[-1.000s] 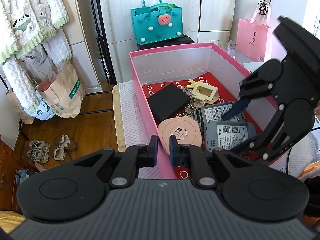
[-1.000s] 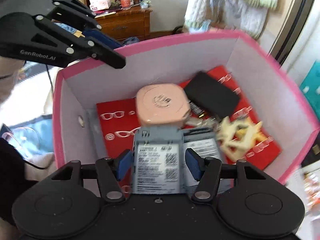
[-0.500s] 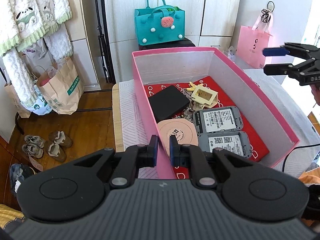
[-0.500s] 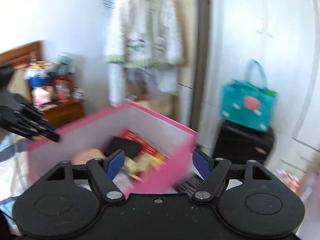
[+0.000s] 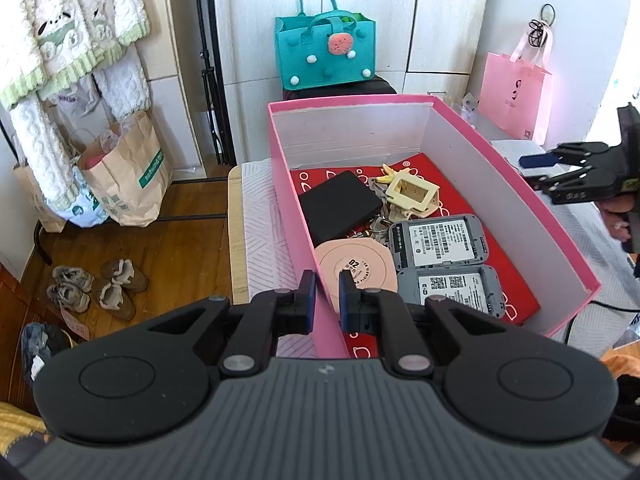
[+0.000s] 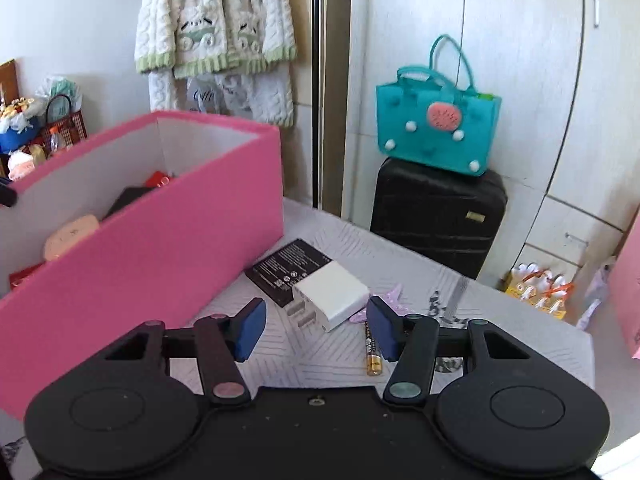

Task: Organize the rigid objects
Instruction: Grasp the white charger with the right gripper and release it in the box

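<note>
Tabletop cloth [image 6: 500, 320] carries your pink box [image 5: 500, 184], with a white charger [image 6: 332, 296], black battery [image 6: 284, 268] and AA cell [image 6: 372, 354] beside it. Your left gripper [image 5: 326, 296] pinches the box wall; your right gripper [image 6: 316, 328], jaws just narrowing, stands empty over the charger. Teal bag [image 6: 436, 136] sits on a black suitcase [image 6: 436, 212].

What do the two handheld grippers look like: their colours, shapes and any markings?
Both are black plastic. The left gripper has a ribbed dark grey body, two round discs, silver pivot pins and blue pads on its fingers. The right gripper has the same shape, with linkage arms and blue pads. In the left wrist view, its side shows white lettering, too small to read.
</note>
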Demonstrator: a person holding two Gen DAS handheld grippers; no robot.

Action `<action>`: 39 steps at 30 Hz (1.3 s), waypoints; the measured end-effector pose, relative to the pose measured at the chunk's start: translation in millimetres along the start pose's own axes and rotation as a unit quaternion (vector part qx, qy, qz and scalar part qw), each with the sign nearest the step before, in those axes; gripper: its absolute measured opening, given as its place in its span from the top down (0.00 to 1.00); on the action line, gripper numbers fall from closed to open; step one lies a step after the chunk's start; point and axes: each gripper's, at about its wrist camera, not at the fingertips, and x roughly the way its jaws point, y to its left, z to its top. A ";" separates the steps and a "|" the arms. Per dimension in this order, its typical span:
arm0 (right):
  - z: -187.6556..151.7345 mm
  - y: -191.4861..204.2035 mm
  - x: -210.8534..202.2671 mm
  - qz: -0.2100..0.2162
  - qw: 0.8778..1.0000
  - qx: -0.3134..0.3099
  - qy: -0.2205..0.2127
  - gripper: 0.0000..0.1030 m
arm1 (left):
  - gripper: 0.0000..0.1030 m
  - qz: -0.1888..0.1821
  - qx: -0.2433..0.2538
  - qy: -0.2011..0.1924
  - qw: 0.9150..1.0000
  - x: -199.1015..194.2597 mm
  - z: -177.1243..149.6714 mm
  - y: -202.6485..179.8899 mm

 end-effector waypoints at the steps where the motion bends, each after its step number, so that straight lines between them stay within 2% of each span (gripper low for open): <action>1: 0.3 -1.2 8.2 -0.001 1.000 0.004 0.004 0.40 | 0.89 0.002 0.004 0.002 1.000 -0.2 0.4 -1.1; 4: 0.6 -2.3 23.1 -0.007 1.000 -0.006 0.003 0.39 | 0.89 0.009 0.018 0.004 1.000 0.6 1.3 -5.8; 9: 3.4 0.3 44.6 -0.003 0.998 -0.058 0.005 0.35 | 0.89 0.007 0.016 0.004 1.000 1.1 1.6 -6.8; 16: 3.3 -3.6 50.5 -0.002 0.999 -0.047 0.006 0.30 | 0.89 0.004 0.015 0.001 1.000 0.8 1.1 -4.8; 23: 1.2 -5.9 52.6 0.003 0.999 -0.051 0.003 0.30 | 0.89 -0.001 0.005 -0.005 1.000 -1.2 0.5 -1.5; 24: 0.3 -5.2 52.3 0.004 0.998 -0.058 0.004 0.35 | 0.89 0.000 0.005 -0.005 1.000 -1.2 0.5 -1.4; 25: -0.4 -2.1 50.1 0.006 0.998 -0.070 0.004 0.39 | 0.89 -0.001 0.004 -0.005 1.000 -1.2 0.7 -1.3; 26: -0.6 2.4 47.0 0.000 0.997 -0.076 0.002 0.39 | 0.89 0.000 0.005 -0.004 1.000 -1.2 0.5 -1.3; 31: -0.4 14.1 34.6 -0.017 1.000 -0.024 0.005 0.39 | 0.89 0.002 0.006 -0.003 1.000 0.9 0.5 -2.4; 39: 13.4 32.9 -19.1 -0.030 0.997 -0.015 -0.065 0.39 | 0.89 0.001 0.008 -0.003 1.000 1.3 -0.1 -3.2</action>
